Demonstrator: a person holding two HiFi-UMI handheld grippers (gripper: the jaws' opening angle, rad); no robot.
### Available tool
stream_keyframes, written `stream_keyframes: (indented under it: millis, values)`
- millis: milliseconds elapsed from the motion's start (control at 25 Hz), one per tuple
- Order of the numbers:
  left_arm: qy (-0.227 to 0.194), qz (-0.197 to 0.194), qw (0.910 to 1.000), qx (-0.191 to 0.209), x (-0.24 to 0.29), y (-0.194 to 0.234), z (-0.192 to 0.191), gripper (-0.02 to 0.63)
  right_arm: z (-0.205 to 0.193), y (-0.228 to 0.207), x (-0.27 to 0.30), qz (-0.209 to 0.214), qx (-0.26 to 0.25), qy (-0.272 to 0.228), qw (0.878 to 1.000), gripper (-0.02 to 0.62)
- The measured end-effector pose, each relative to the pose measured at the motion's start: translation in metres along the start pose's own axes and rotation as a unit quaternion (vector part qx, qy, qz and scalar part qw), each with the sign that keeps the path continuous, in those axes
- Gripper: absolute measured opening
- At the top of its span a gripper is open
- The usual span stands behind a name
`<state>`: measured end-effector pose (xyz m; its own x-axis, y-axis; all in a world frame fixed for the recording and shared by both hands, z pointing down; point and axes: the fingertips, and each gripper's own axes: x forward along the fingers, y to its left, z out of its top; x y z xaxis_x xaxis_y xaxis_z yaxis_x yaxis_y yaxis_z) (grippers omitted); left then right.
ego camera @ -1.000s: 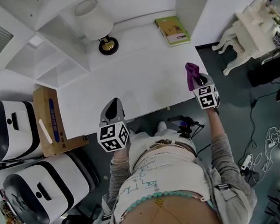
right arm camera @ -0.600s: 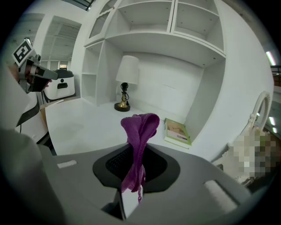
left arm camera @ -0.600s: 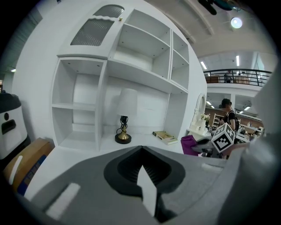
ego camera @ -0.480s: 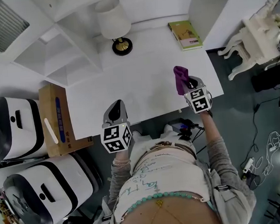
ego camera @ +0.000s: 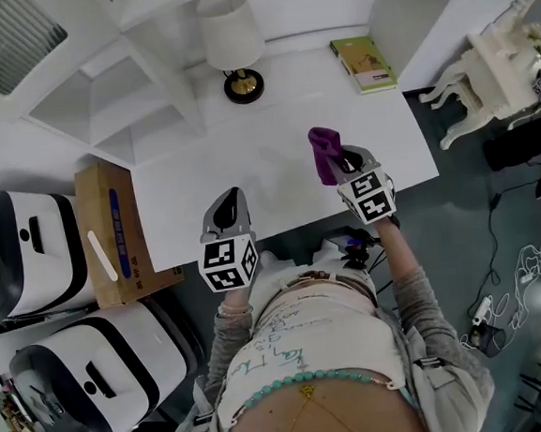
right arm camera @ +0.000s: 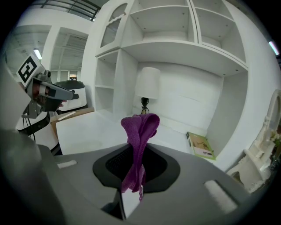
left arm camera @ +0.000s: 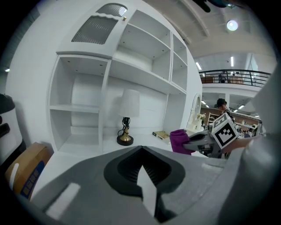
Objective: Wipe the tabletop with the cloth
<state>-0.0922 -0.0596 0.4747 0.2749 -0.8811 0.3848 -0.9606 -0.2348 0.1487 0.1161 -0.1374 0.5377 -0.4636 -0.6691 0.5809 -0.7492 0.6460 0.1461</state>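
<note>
**Purple cloth [ego camera: 324, 153] gripped over the white tabletop [ego camera: 264, 140], wipe not yet begun**

The soft purple fabric cloth is folded into a narrow bunch. Its lower end is pinched between the closed jaws of the right gripper [ego camera: 339, 164], and the free loop stands out beyond the jaw tips. It hangs over the front right part of the flat white tabletop and appears clear of the surface. The left gripper [ego camera: 231, 202] hovers at the front edge, well apart from the cloth. Its jaws are together with nothing between them.

Further back on the tabletop stand a white-shaded lamp with a round brass base [ego camera: 243, 86] and, toward the right rear corner, a thin green book [ego camera: 363, 63]. A brown cardboard box [ego camera: 112, 235] sits just beside the table's left edge.

The step in hand, as judged, is bringing the cloth down to the surface. For a good wipe, the right gripper likely needs to tilt so that the loop is pressed flat, not dabbed with its tip. Strokes should overlap across the open middle. They should stop short of the lamp base and the book, which a sweep could knock.
</note>
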Motion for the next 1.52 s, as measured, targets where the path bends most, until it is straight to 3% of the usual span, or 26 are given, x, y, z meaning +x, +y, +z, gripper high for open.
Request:
stream_keyframes:
  millis: [840, 1520]
  values:
    - [-0.026, -0.044, 0.9984, 0.024, -0.019, 0.015, 0.018, 0.000, 0.102, 0.124, -0.014, 0.060, -0.020, -0.082, 0.995, 0.080]
    - [-0.125, -0.038, 0.9898, 0.056, -0.059, 0.018, 0.077, 0.000, 0.181, 0.177, -0.049, 0.062, -0.026, -0.181, 0.981, 0.080]
